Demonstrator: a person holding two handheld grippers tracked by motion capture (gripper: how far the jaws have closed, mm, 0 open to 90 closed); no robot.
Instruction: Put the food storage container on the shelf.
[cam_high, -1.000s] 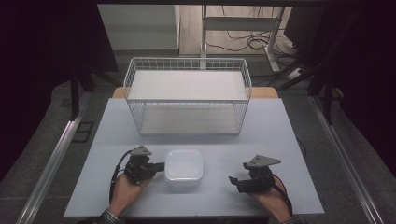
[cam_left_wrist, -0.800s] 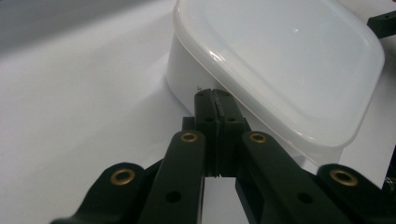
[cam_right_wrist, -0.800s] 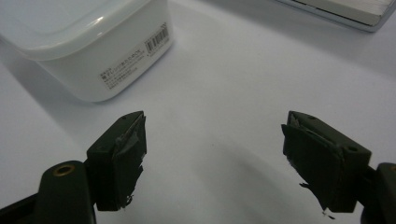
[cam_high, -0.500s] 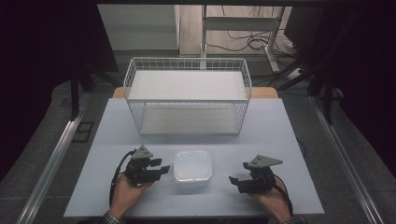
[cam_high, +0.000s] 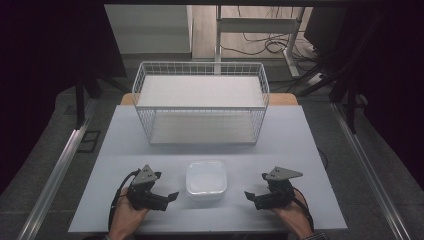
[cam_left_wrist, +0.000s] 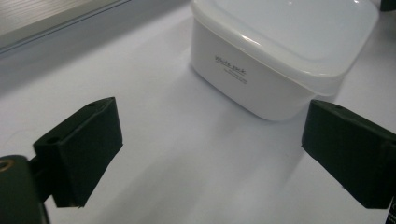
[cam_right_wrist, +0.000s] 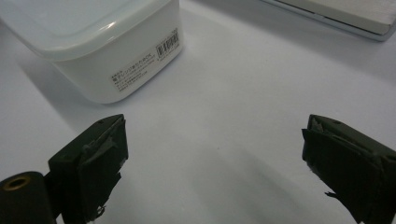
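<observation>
High view, change: a second ago the white lidded container (cam_high: 206, 179) lay at the left gripper's (cam_high: 170, 196) jaw tips; half a second ago it had slid toward the table's (cam_high: 300, 135) middle; now it sits apart from both grippers, lower centre of the frame.
High view, meaning: the left gripper looks to have nudged the box to centre and let it be; my guess is a two-sided approach or a lift toward the wire basket (cam_high: 201, 102) in the upper middle comes next.
High view, right gripper (cam_high: 249, 195): lower right, pointing at the container, clearly short of it, holding nothing.
Left gripper view, jaws: spread wide, one low at the left edge, one at the right edge, bare table between them.
Left gripper view, container (cam_left_wrist: 280, 51): upper right, lid on, printed side facing; its near corner lies just above the right jaw, no contact.
Right gripper view, jaws: wide apart and empty.
Right gripper view, container (cam_right_wrist: 100, 42): upper left, labelled side showing, above the left jaw and outside the gap, not touching.
</observation>
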